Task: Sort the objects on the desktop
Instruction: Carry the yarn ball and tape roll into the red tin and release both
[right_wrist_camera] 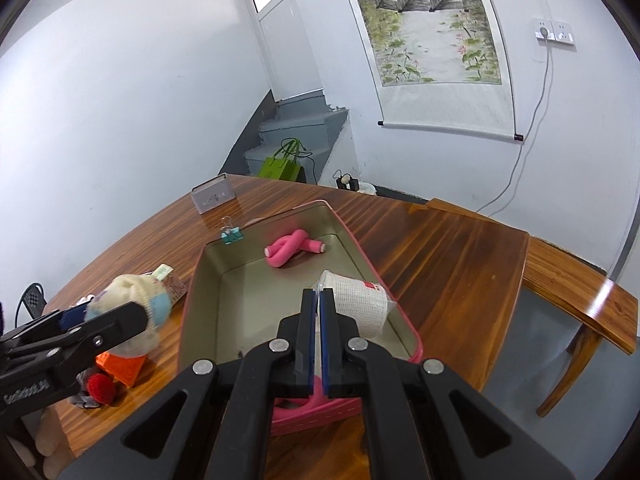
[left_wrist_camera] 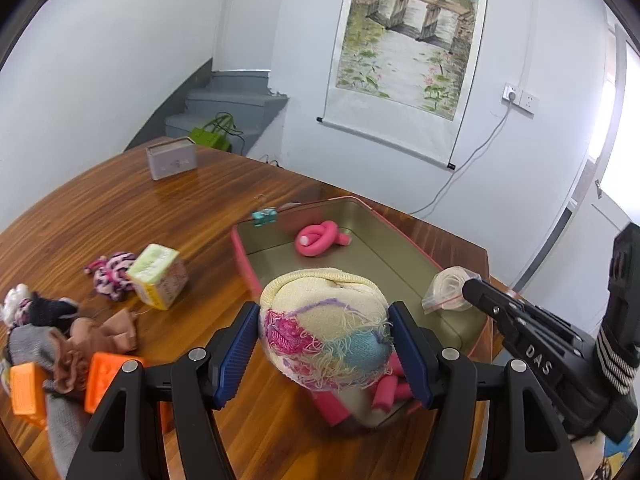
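1. The left gripper (left_wrist_camera: 325, 344) pinches a rolled sock (left_wrist_camera: 324, 332) between its blue pads, one pad on each side of the bundle. The sock is cream with pink, purple and blue yarn; its ribbed cuff end faces up and away from the camera.
2. The sock is a rounded bundle with no clear long axis. It hangs clear of the table (left_wrist_camera: 200, 200), over the near left corner of the tin (left_wrist_camera: 404, 236).
3. The right gripper (right_wrist_camera: 319, 300) has its jaws pressed together on the edge of a clear bag (right_wrist_camera: 360, 304) holding a white roll. The bag sits low over the right side of the tin; whether it touches the floor I cannot tell. The roll's long axis runs roughly left to right, tilted slightly.
4. The tin is a pink-walled rectangular box with a bare metal inside. Its long axis runs from near to far.
5. A pink foam curler (left_wrist_camera: 320, 238), bent into a knot, lies at the far end of the tin. More pink foam pieces (left_wrist_camera: 390, 394) lie at the near end, partly hidden behind the sock.
6. A teal binder clip (left_wrist_camera: 264, 216) stands on the table just beyond the tin's far left corner.
7. Left of the tin lie a small box (left_wrist_camera: 158, 282), tipped on an edge, and a pink and black knot (left_wrist_camera: 112, 274) touching it.
8. Nearer on the left sit crumpled socks (left_wrist_camera: 96, 340) and orange blocks (left_wrist_camera: 106, 380).
9. A grey card box (left_wrist_camera: 172, 158) stands upright at the far left of the table.
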